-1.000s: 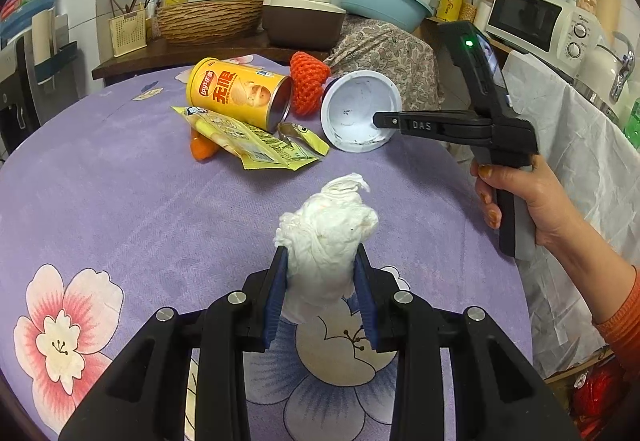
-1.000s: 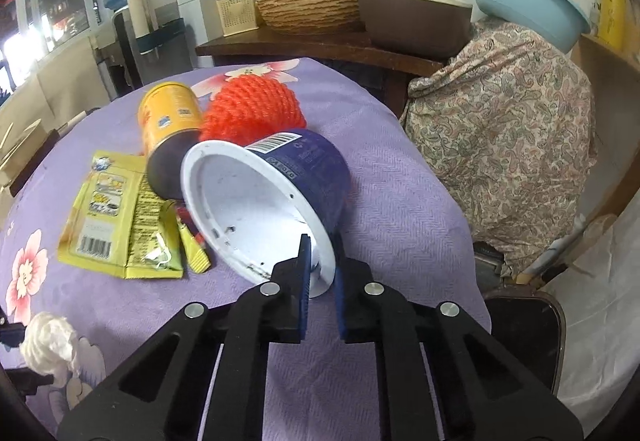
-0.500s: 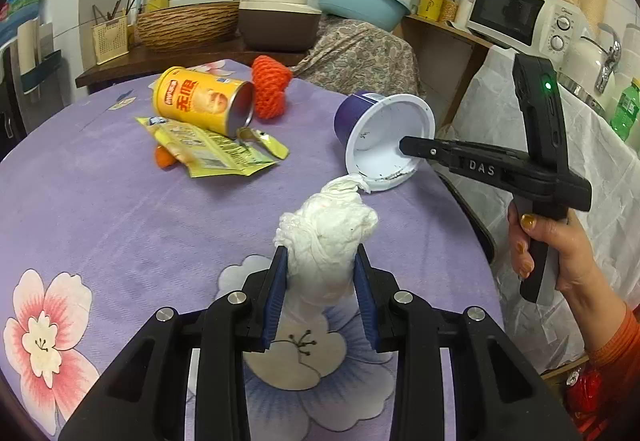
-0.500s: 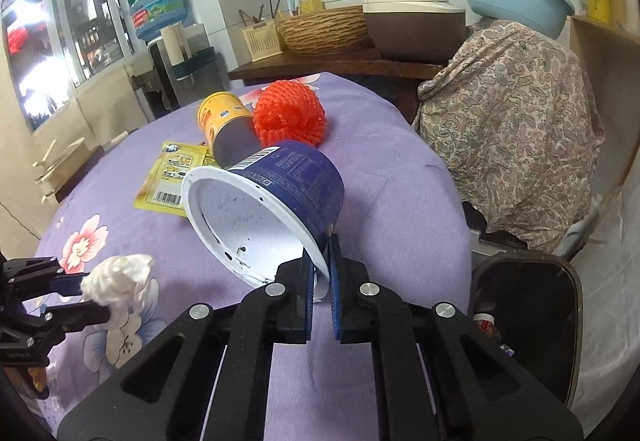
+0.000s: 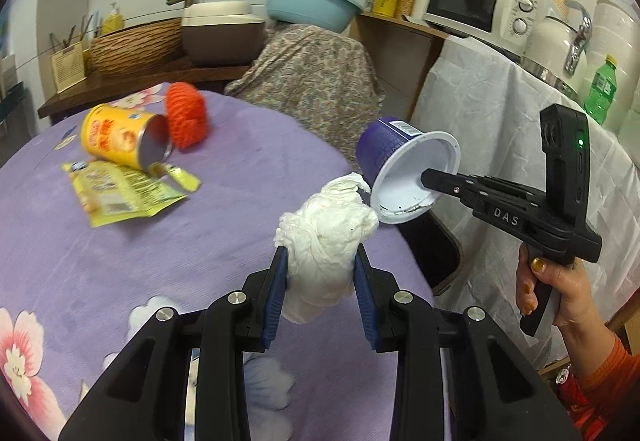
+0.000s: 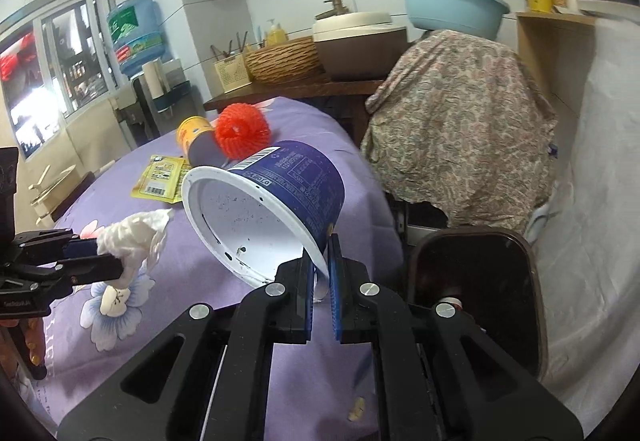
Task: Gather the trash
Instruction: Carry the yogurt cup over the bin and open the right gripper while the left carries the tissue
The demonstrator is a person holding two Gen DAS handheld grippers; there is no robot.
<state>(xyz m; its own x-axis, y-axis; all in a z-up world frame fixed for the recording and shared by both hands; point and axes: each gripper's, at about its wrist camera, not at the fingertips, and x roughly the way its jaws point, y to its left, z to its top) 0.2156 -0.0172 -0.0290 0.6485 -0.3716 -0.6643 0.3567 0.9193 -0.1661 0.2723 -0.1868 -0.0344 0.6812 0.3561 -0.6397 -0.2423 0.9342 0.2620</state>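
My left gripper (image 5: 320, 273) is shut on a crumpled white tissue wad (image 5: 326, 237), held above the purple flowered tablecloth (image 5: 120, 261). My right gripper (image 6: 321, 273) is shut on the rim of a blue paper cup (image 6: 296, 185) with a white inside, lifted and tilted past the table's right edge. In the left wrist view that cup (image 5: 404, 169) hangs just right of the tissue, with the right gripper (image 5: 430, 177) pinching its rim. A dark bin (image 6: 476, 281) stands open on the floor below and right of the cup.
On the table lie a yellow can (image 5: 120, 139) on its side, an orange net ball (image 5: 187, 117) and a yellow wrapper (image 5: 124, 193). A patterned cloth (image 6: 460, 117) covers something behind the table. A white-draped counter (image 5: 500, 109) with a microwave (image 5: 480, 3) stands at right.
Both grippers have moved right, off toward the table's edge. The cup has been carried from over the table to beside the bin, and the tissue has followed it.
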